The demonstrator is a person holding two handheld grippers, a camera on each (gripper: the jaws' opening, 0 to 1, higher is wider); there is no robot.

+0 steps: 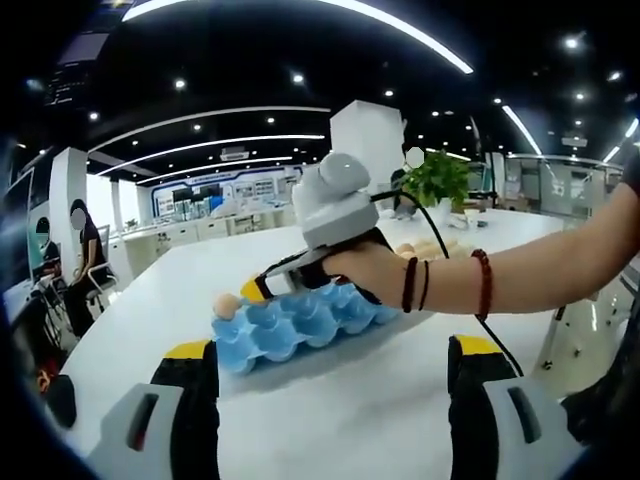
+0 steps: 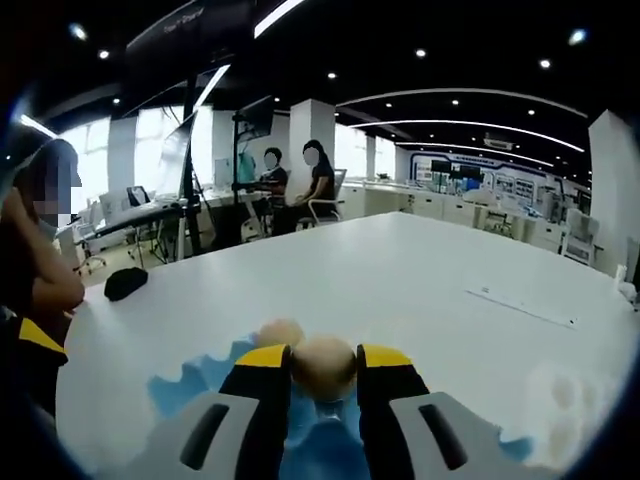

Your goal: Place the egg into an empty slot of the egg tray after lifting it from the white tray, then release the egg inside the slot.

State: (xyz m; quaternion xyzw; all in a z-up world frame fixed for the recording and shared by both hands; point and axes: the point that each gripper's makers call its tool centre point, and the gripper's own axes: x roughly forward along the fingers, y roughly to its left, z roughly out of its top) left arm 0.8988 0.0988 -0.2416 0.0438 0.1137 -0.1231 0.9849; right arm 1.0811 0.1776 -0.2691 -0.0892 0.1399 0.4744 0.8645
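Right claw [image 2: 323,365] grips egg [image 2: 324,365] between both jaws, directly above blue tray [image 2: 185,390]; left claw [image 1: 330,350] open over counter [image 1: 340,410]; second egg [image 2: 280,333] just behind.

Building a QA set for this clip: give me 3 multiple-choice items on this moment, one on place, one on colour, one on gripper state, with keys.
1. Where is the egg that the right gripper holds?
A. Over the egg tray
B. On the floor
C. Beside the potted plant

2. What colour is the egg tray?
A. Red
B. Blue
C. Black

3. How does the left gripper stand?
A. Shut on an egg
B. Shut on the tray
C. Open, holding nothing

Key:
1 A: in the right gripper view the blue cups lie right under the held egg.
2 B: both views show a blue tray on the white table.
3 C: in the left gripper view its jaws stand wide apart with only table between.
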